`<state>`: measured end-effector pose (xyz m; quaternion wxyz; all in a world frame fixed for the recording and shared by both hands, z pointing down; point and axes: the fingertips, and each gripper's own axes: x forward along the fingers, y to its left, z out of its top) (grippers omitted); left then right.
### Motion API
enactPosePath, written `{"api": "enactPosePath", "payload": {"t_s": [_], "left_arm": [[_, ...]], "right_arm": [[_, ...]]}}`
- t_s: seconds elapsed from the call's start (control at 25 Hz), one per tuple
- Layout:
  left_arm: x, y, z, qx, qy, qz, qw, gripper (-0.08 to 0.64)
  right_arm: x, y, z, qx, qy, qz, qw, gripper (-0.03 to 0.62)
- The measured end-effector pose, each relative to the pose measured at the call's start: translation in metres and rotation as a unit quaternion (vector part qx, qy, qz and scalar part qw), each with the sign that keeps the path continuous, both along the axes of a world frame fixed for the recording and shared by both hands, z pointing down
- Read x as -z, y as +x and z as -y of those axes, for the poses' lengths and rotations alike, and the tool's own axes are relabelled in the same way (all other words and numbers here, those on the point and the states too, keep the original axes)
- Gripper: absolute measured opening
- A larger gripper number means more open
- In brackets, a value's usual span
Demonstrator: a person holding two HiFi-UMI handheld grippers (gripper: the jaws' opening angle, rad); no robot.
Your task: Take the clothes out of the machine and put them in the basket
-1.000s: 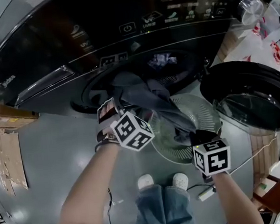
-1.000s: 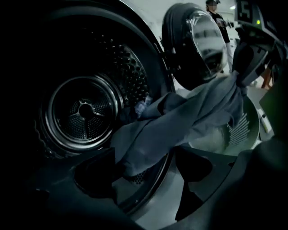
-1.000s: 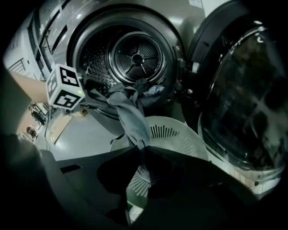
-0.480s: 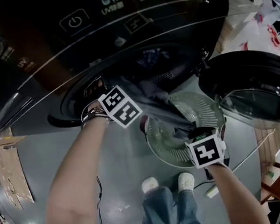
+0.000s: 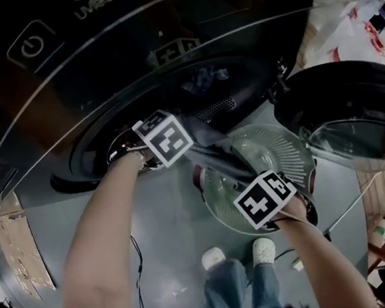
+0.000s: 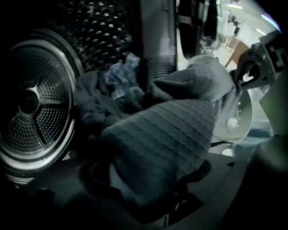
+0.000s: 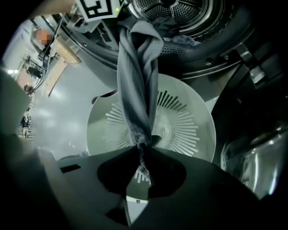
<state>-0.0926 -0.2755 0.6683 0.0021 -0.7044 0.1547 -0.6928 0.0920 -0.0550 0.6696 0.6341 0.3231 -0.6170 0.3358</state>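
Down at the left, at the mouth of the machine (image 5: pixel 103 70): left hand-held gripper (image 6: pixel 148 179), pointing steeply into the opening, jaws closing just now and pressed on a thick ribbed fold of the grey garment (image 6: pixel 166 139). Behind that fold, inside the perforated drum (image 6: pixel 36 103), more clothes (image 6: pixel 117 81) in a heap, with a pale blue patterned piece on top.

From that grip rightward, out over the lip of the opening, the same garment drawn into one twisted rope of cloth. Ends in the right hand-held gripper (image 7: pixel 141 164), clenched tight on the thin end and aimed straight down.

Directly under that gripper, on the grey floor (image 5: pixel 167 240) just in front of the machine: round pale basket (image 5: pixel 284 151) with a slotted bottom, the garment hanging above its middle. Near the basket's lower edge in the head view, a pair of light shoes (image 5: pixel 214 256).

Farthest right, the machine's round door (image 5: pixel 352 121), swung wide open.
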Motion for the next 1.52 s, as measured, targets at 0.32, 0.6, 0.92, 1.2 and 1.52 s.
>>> {"api": "enactPosePath", "payload": {"t_s": [0.32, 0.6, 0.92, 1.2, 1.52], "left_arm": [[0.034, 0.008, -0.013, -0.027, 0.077, 0.005, 0.9967, 0.149], [0.097, 0.024, -0.034, 0.032, 0.120, -0.069, 0.9899, 0.138], [0.153, 0.051, -0.087, 0.085, 0.110, -0.149, 0.9789, 0.135], [0.184, 0.095, -0.132, 0.091, 0.064, -0.215, 0.9704, 0.135], [0.207, 0.158, -0.185, 0.088, -0.061, -0.324, 0.9401, 0.137]], "right_arm": [[0.010, -0.009, 0.003, -0.007, 0.018, 0.027, 0.999, 0.048], [0.039, 0.017, -0.013, -0.090, 0.049, 0.043, 0.994, 0.058], [0.065, 0.014, -0.047, -0.125, 0.034, 0.145, 0.981, 0.214], [0.101, 0.043, -0.032, -0.114, 0.128, 0.162, 0.972, 0.238], [0.129, 0.058, -0.033, -0.106, 0.167, 0.199, 0.960, 0.261]]}}
